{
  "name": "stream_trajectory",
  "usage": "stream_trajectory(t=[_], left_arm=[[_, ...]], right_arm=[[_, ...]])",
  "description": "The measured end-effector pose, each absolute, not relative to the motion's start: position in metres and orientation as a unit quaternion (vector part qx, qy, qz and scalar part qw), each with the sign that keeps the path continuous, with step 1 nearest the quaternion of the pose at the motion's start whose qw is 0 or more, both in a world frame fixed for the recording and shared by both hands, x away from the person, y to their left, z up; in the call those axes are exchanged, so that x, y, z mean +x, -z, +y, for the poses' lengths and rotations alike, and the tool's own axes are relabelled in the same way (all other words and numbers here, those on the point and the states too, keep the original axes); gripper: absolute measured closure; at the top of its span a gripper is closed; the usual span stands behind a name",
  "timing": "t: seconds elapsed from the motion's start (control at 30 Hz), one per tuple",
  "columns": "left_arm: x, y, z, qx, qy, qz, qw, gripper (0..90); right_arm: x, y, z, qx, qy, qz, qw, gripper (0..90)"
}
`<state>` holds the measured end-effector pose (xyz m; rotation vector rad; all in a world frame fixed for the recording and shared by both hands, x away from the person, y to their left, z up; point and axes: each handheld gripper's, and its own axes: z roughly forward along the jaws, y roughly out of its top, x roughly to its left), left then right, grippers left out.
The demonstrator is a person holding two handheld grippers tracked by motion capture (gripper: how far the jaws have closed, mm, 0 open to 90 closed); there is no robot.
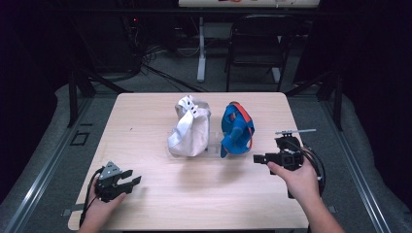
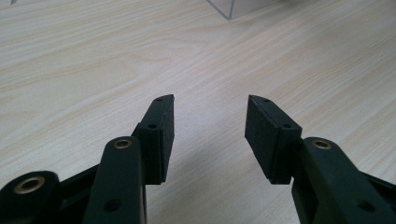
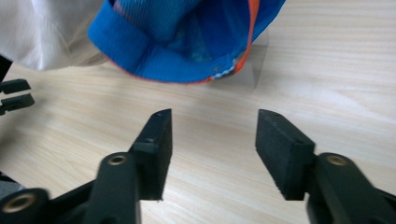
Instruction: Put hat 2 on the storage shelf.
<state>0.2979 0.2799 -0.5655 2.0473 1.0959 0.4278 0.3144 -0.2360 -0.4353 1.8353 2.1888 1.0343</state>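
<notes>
Blue cap [image 1: 237,129] stands propped on a clear stand mid-bench [image 1: 145,116], beside the white cap [image 1: 189,127] (2 displayed upright for easy reach). Right gripper [image 1: 258,158] points at it, jaws apart, empty; left gripper [image 1: 133,178] idle, jaws apart, empty.

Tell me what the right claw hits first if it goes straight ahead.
Probably the blue fabric cap with orange trim on its clear stand: the open right claw points at it over bare table, though depth is hard to judge.
</notes>
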Motion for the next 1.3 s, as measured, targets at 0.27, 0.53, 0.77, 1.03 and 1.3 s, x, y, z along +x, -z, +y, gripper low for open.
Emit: stream_trajectory(t=[0.27, 0.53, 0.77, 1.03, 1.3], left_arm=[[0.298, 0.567, 0.279, 0.797, -0.184, 0.429, 0.384, 48.2], [0.296, 0.564, 0.276, 0.798, -0.215, 0.406, 0.389, 47.2], [0.297, 0.566, 0.276, 0.800, -0.209, 0.410, 0.384, 46.7], [0.298, 0.567, 0.276, 0.806, -0.202, 0.407, 0.380, 46.4], [0.297, 0.566, 0.275, 0.801, -0.216, 0.400, 0.389, 44.2]], right_arm=[[0.290, 0.464, -0.229, 0.578, -0.350, 0.730, 0.102, 48.8], [0.274, 0.493, -0.225, 0.573, -0.364, 0.725, 0.117, 49.8], [0.267, 0.512, -0.226, 0.561, -0.388, 0.720, 0.126, 49.9], [0.263, 0.528, -0.223, 0.533, -0.402, 0.734, 0.128, 58.9], [0.260, 0.540, -0.220, 0.525, -0.428, 0.726, 0.118, 55.3]])
